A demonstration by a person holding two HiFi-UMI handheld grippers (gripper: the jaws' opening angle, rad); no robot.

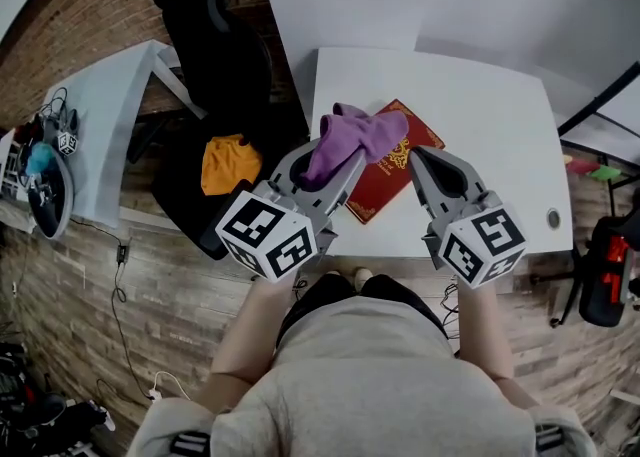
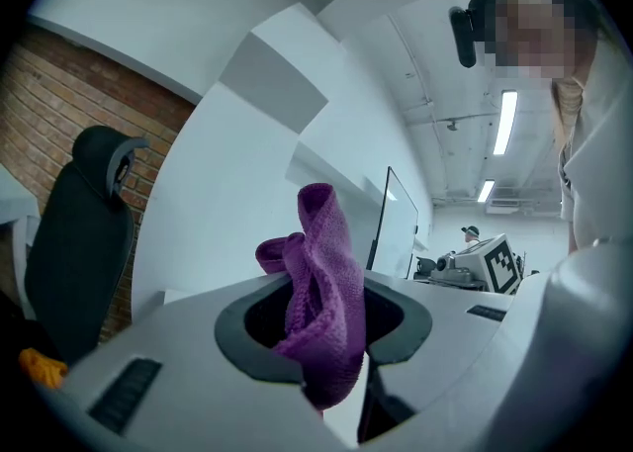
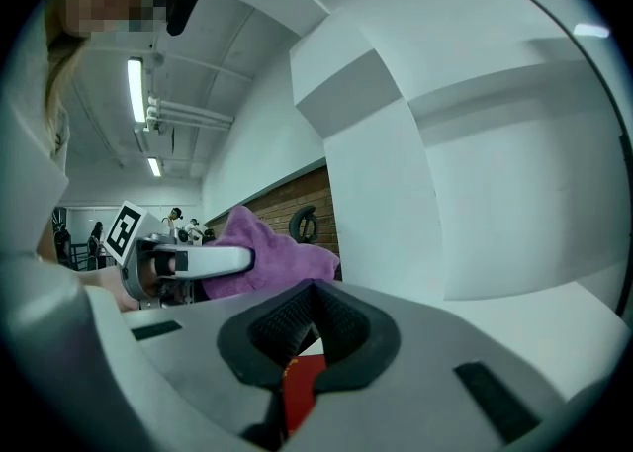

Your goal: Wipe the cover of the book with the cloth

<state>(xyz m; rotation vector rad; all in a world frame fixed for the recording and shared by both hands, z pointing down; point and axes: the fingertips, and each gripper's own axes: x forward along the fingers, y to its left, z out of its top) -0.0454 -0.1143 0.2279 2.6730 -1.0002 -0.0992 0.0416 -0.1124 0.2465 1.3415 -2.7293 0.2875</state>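
Note:
A red book [image 1: 388, 181] with gold print lies on the white table [image 1: 470, 105], near its front edge. My left gripper [image 1: 334, 153] is shut on a purple cloth [image 1: 362, 134], which bunches up past the fingertips and hangs over the book's near left part. In the left gripper view the cloth [image 2: 321, 282] stands up between the jaws of that gripper [image 2: 322, 346]. My right gripper [image 1: 424, 158] hovers just right of the book, shut and holding nothing. The right gripper view shows its jaws [image 3: 309, 329] closed, a strip of the book [image 3: 302, 388] below them, and the cloth [image 3: 269, 247] to the left.
A black office chair [image 1: 214, 37] with an orange cloth [image 1: 229, 163] on its seat stands left of the table. A grey desk [image 1: 100, 130] with cables and gear is at far left. A small round fitting [image 1: 553, 217] sits at the table's right front corner.

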